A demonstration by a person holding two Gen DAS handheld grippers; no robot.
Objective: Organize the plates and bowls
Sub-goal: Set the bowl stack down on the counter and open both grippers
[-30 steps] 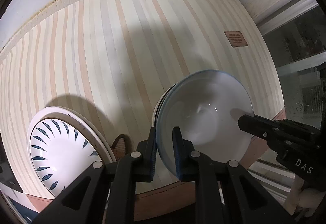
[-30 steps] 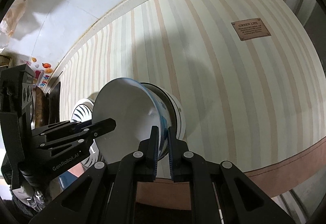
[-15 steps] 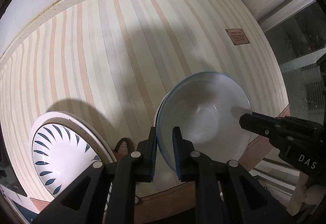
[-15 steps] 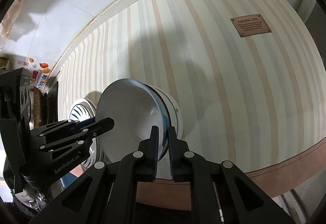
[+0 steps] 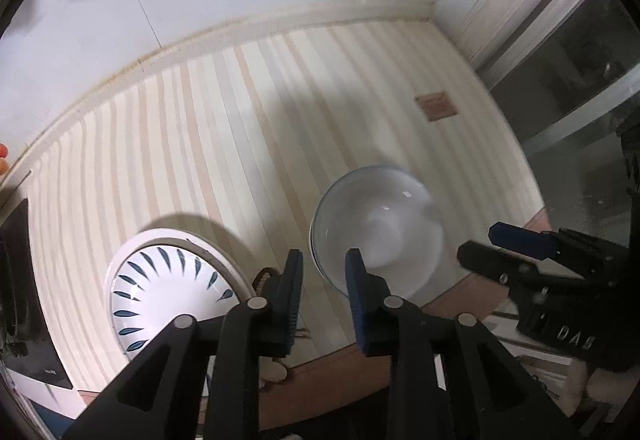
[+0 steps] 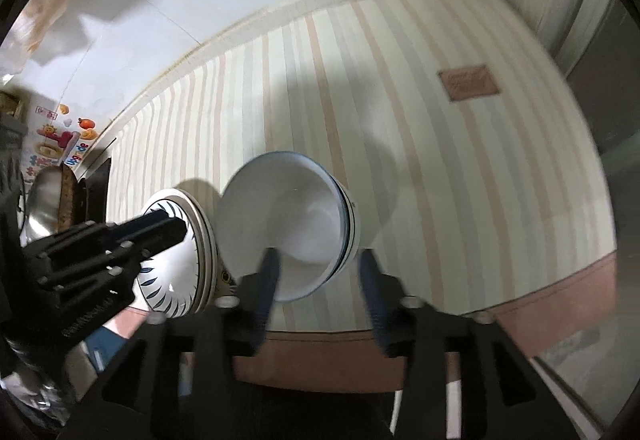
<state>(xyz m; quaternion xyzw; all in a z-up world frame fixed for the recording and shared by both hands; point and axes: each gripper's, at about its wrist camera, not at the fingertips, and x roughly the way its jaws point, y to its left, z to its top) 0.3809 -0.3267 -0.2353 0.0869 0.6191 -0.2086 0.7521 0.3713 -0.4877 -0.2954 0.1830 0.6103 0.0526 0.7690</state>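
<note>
Both grippers have let go since half a second ago. Left hand-held gripper (image 5: 322, 268): jaws now spread, off the bowl (image 5: 378, 234) rim. Right hand-held gripper (image 6: 318, 272): jaws wide apart, pulled back. Bowl (image 6: 286, 232) sits nested in a second bowl on the striped desk (image 5: 192, 144), just beside the leaf-pattern plate (image 5: 168, 296).

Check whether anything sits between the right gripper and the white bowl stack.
Nothing visible does. The right gripper is open, with only bare striped cloth before the bowl stack. The plate stack stands beside it, not in between.
</note>
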